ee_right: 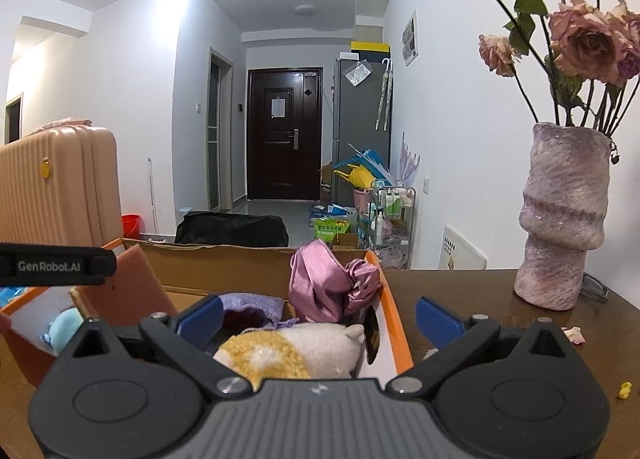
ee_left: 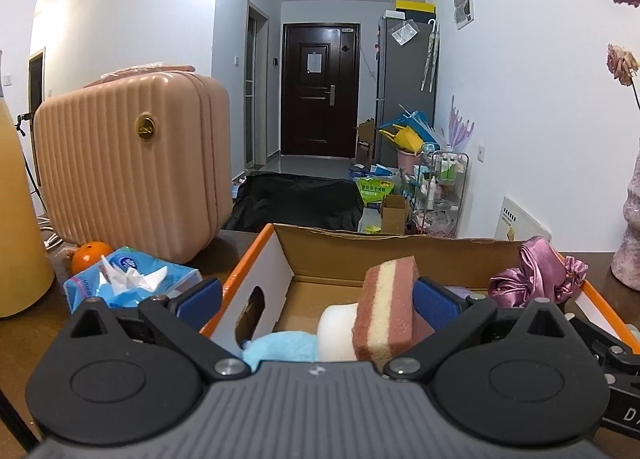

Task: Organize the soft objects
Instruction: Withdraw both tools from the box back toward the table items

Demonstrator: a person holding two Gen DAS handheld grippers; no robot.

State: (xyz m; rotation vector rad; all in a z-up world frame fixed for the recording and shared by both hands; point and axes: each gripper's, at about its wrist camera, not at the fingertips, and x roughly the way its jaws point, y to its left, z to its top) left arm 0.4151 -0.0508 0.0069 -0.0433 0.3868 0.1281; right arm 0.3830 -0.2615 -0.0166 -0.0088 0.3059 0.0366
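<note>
From the left wrist view, the left claw (ee_left: 316,301) hangs over the cardboard box (ee_left: 384,245) with its two blue fingers wide apart, holding nothing. The pink and cream sponge (ee_left: 390,311) stands on its edge between the fingers, leaning on the right one, and looks just let go. To do this step well, the claw should lift straight up and stay open, so the sponge does not tip out with it. Also in the box, close under the claw, are a white soft block (ee_left: 336,333) and a fluffy blue toy (ee_left: 280,345). A shiny purple cloth (ee_left: 536,279) sits at the box's far right corner. A tissue pack (ee_left: 128,279) lies outside, to the left of the claw. From the right wrist view, the right claw (ee_right: 318,317) is open too and empty, hanging over the right end of the same box. Right under it lies a yellow and white plush toy (ee_right: 288,351), with a knitted purple thing (ee_right: 252,305) behind it (maybe a little bag, hard to tell). A vase (ee_right: 560,219) stands off to the right.
</note>
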